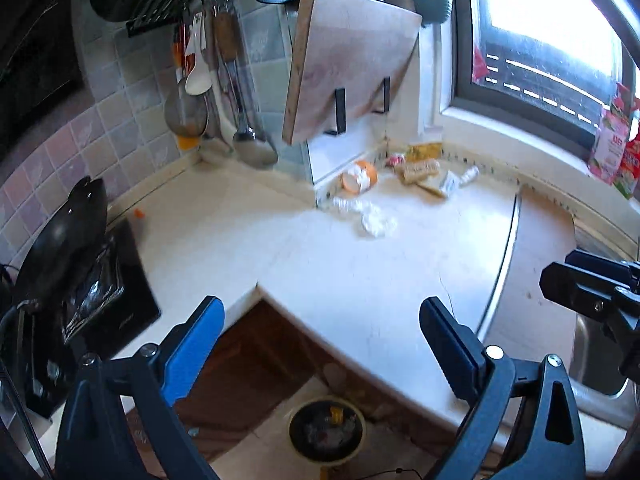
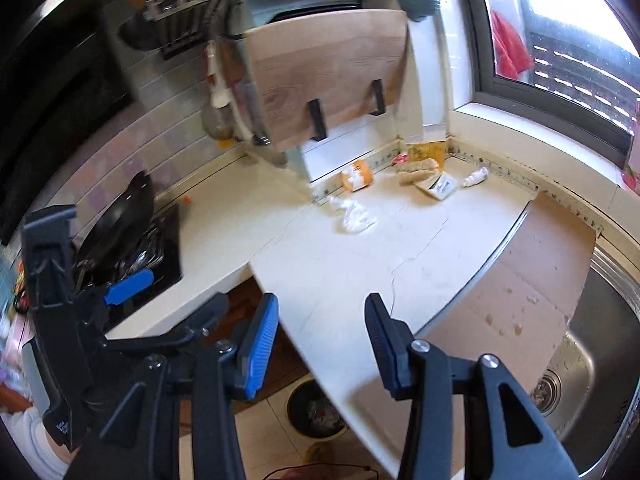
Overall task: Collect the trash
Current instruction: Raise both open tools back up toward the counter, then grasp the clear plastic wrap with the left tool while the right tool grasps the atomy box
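Trash lies at the back of the white counter: a tipped orange cup, crumpled white tissue, a tan wrapper and a small white bottle. The same pieces show in the right wrist view: cup, tissue, wrapper. A round trash bin with scraps inside stands on the floor below the counter edge, also bin. My left gripper hangs open above the counter's front corner, nothing between its fingers. My right gripper is open and empty too, well short of the trash.
A wooden cutting board leans in a black rack over the trash. Utensils hang on the tiled wall. A black wok sits on the stove at left. Cardboard covers part of the steel sink at right, below a window.
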A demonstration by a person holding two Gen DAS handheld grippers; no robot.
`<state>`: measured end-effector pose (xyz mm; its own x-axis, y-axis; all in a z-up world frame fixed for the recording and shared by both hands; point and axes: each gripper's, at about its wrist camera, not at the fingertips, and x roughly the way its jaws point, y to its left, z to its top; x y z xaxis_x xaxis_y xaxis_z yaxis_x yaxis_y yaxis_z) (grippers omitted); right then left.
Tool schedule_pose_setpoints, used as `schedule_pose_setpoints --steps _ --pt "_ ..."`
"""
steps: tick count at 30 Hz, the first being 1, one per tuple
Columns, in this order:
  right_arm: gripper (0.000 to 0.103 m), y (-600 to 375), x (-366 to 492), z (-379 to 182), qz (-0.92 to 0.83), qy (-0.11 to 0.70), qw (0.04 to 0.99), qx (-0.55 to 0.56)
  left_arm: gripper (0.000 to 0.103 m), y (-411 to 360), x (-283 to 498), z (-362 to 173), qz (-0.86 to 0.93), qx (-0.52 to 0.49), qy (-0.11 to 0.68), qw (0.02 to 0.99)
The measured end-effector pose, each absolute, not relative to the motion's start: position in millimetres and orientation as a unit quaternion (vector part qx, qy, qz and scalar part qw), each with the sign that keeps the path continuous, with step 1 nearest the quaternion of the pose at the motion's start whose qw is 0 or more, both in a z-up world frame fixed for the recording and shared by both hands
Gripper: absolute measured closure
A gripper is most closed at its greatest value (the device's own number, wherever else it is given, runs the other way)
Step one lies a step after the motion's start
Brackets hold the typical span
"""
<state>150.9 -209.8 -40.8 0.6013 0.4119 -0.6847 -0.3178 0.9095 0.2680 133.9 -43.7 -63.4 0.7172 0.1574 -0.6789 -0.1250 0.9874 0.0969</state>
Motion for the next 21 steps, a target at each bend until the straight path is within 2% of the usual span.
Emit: schedule_pose_setpoints --steps 11,21 --pt "0.058 -246 295 -63 0.102 0.434 0.885 0.136 0.004 -21 279 -117 0.043 -0.009 0.393 0.919" --pt "0.055 -300 409 -141 0.028 0.475 0.829 0.294 0.004 -22 385 -185 0.042 -0.054 0.444 0.893"
